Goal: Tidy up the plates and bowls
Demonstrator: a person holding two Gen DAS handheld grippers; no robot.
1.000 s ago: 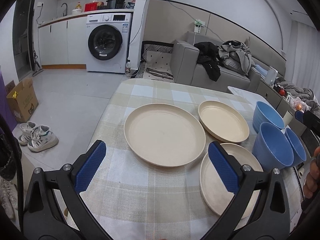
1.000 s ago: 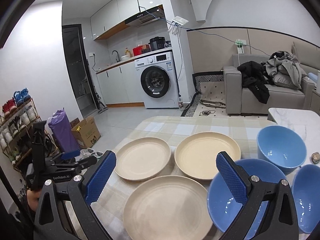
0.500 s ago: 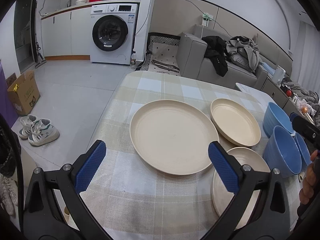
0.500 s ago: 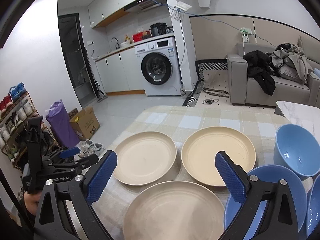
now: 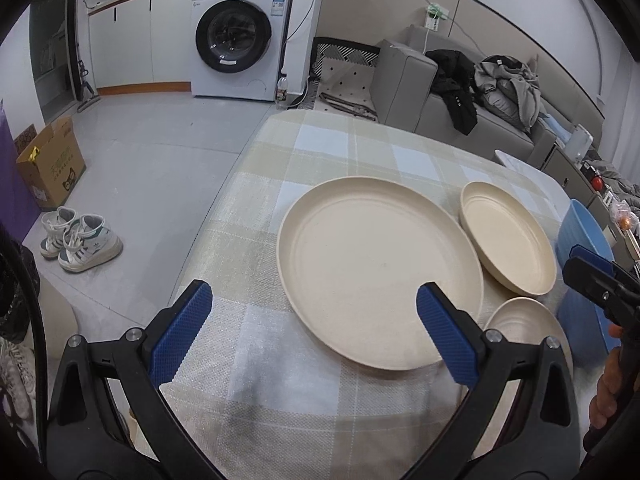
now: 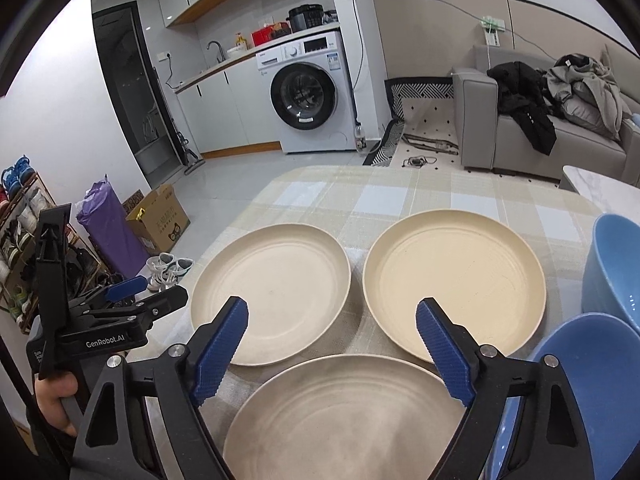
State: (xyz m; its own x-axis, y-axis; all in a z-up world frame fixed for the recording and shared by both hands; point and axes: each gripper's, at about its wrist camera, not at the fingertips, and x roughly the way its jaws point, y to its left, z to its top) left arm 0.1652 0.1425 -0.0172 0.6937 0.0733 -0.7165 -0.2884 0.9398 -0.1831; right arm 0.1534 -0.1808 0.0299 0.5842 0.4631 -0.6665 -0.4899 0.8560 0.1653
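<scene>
Plates of cream plastic, three round ones (image 6: 276,292) (image 6: 456,280) (image 6: 344,416), lie on the checked-cloth desk (image 5: 328,152) beside glossy blue bowls (image 6: 616,268), with both the left tool (image 5: 312,336) and right tool (image 6: 332,352) spread wide, empty, above them.

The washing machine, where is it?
In the right wrist view the washing machine stands far back, beyond the table, under the counter beside the white cupboards, left of the grey sofa.
</scene>
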